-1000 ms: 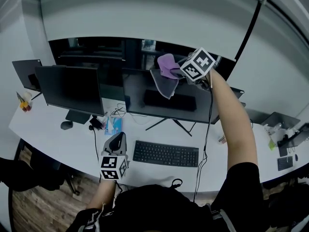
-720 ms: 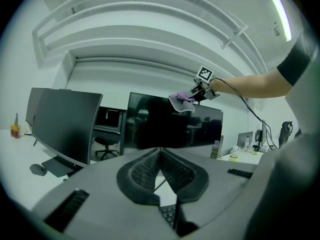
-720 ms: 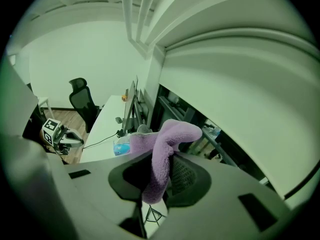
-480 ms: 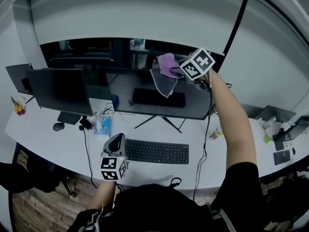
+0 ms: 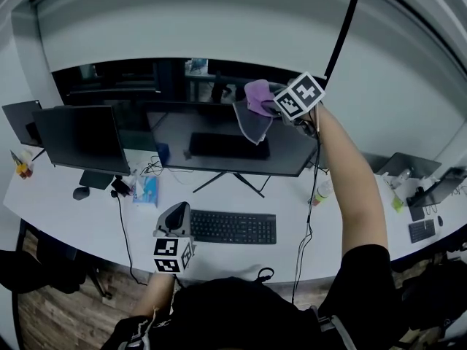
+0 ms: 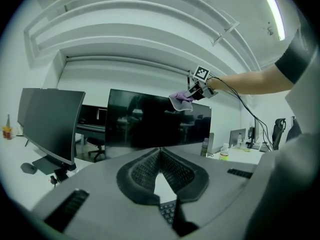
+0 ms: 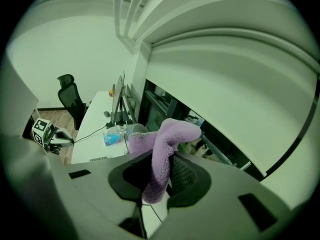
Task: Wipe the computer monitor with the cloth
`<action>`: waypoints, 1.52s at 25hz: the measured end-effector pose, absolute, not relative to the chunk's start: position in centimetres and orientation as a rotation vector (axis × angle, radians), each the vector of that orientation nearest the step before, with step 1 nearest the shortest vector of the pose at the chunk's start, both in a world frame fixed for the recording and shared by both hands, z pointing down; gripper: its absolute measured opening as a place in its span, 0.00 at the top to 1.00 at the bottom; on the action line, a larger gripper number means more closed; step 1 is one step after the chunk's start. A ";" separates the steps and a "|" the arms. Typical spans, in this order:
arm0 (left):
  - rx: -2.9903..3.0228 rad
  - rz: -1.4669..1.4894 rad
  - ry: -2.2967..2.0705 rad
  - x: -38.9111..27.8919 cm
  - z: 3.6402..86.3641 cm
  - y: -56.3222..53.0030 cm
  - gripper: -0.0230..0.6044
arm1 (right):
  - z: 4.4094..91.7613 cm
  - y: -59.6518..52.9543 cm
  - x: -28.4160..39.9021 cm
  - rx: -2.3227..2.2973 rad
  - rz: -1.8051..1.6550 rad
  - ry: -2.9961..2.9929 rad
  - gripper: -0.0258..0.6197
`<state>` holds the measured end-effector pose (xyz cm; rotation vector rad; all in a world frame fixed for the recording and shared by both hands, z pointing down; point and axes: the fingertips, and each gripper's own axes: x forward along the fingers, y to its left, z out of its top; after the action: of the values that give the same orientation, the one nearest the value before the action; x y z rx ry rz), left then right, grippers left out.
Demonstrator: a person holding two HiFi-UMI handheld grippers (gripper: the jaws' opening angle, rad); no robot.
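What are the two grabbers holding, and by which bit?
The right gripper pinches the purple cloth by a bunched-up fold; the rest flops out past the jaws. The left gripper holds nothing; its jaws are shut.

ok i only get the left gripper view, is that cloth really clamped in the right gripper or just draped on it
Observer: Clamped. The right gripper view shows the purple cloth running down between the jaws of the right gripper, which are shut on it, with a fold bulging above them.
Operator: and where's my left gripper sitting
Observer: From the head view, the left gripper is low, just off the left end of the keyboard.
Operator: anything on the desk i should avoid over there
Observer: A blue pack lies on the desk left of the monitor's stand, among some cables.
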<state>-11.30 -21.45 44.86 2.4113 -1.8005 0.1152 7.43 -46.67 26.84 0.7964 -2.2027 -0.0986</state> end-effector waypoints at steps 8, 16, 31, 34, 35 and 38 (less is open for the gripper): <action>2.429 0.111 -1.795 -9.6 44.7 -21.0 0.94 | 27.0 -46.8 11.6 0.911 -0.091 -2.175 0.81; 2.435 0.101 -1.776 -6.8 45.2 -20.5 0.94 | 27.1 -47.0 17.0 1.041 -0.028 -2.151 0.81; 2.480 0.158 -1.752 -3.5 45.0 -19.6 0.94 | 26.8 -46.8 26.0 1.276 -0.041 -2.044 0.81; 2.478 0.164 -1.752 -3.0 45.1 -19.3 0.94 | 26.9 -46.8 27.5 1.316 -0.033 -2.034 0.81; 2.477 0.166 -1.752 -2.9 45.2 -19.2 0.94 | 26.9 -46.9 28.0 1.327 -0.029 -2.031 0.81; 2.478 0.167 -1.753 -2.5 45.3 -19.1 0.94 | 26.9 -46.9 29.4 1.364 -0.021 -2.021 0.81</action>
<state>-2.52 -19.11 45.28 2.4785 -1.7527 0.1675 29.39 -46.90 26.94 1.3640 -2.0214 -0.0211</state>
